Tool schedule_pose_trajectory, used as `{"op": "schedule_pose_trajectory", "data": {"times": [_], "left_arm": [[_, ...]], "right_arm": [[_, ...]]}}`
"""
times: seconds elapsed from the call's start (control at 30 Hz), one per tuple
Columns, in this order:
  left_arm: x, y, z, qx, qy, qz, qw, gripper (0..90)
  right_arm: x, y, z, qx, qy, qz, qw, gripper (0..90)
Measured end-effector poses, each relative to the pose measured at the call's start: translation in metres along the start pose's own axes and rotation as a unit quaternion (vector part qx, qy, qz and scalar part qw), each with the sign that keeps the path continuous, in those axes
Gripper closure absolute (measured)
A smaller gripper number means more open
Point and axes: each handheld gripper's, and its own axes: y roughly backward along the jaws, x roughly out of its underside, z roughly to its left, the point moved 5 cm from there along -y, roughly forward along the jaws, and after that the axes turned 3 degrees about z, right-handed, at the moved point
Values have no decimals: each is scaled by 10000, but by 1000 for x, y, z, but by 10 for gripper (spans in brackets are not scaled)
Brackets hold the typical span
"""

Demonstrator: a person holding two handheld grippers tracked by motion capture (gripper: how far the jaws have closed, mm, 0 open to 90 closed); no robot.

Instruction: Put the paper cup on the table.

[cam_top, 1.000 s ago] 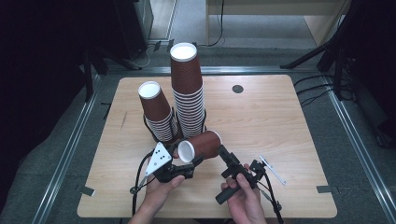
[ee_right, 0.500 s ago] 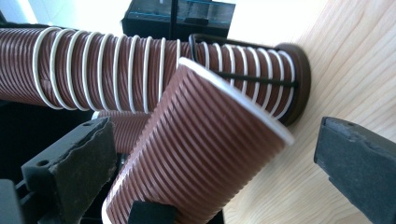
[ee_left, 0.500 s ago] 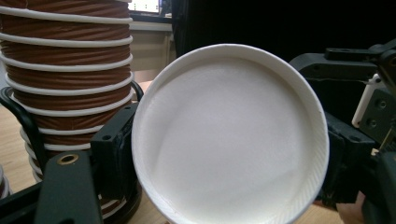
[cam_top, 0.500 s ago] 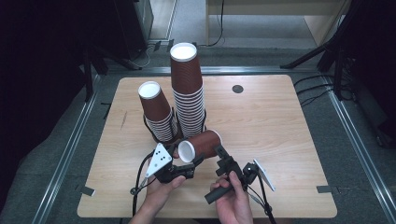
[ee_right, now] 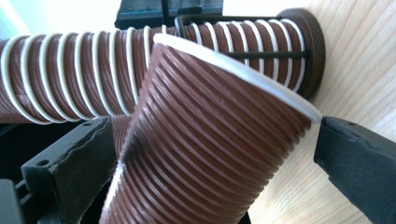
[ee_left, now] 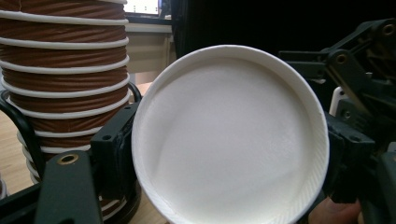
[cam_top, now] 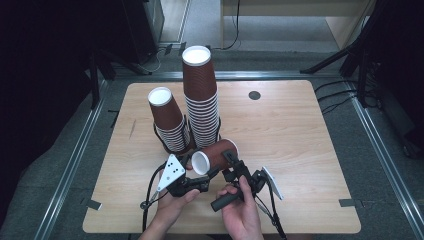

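A brown paper cup (cam_top: pixel 215 156) lies on its side above the worktop (cam_top: pixel 300 135), just in front of two cup stacks (cam_top: pixel 200 100). The left gripper (cam_top: pixel 205 184) has its jaws closed on the cup's base. The right gripper (cam_top: pixel 231 159) has its jaws open around the cup's ribbed wall.

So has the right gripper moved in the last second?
Yes. The right gripper has come in leftward, toward the tall cup stack, and its jaws now flank the loose brown cup.
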Motion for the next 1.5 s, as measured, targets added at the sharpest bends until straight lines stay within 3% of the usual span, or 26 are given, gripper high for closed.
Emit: {"op": "schedule_pose_trajectory", "data": {"times": [0.2,0.47,0.6,0.8,0.9,1.0,1.27,1.5], "left_arm": [[2,-1,-3,23,-82,59,9999,221],[2,-2,-6,135,-132,163,9997,220],[4,-4,-7,183,-104,261,9994,216],[4,-3,-8,304,-45,334,9990,200],[3,-2,-7,456,144,471,9977,109],[1,-2,-6,374,297,509,9976,14],[2,1,-1,202,316,685,9969,0],[3,5,8,86,367,733,9966,0]], "right_arm": [[1,-5,-1,-14,-218,28,9998,0],[0,-10,0,-74,-240,16,9997,0],[1,-11,1,-190,-231,75,9995,83],[3,-8,4,-318,3,-11,9995,129],[2,-6,6,-423,220,-78,9988,133],[0,-4,10,-497,385,-120,9980,134],[-18,1,18,-509,1004,-566,9920,135],[-38,7,24,-388,1599,-878,9825,136]]}}
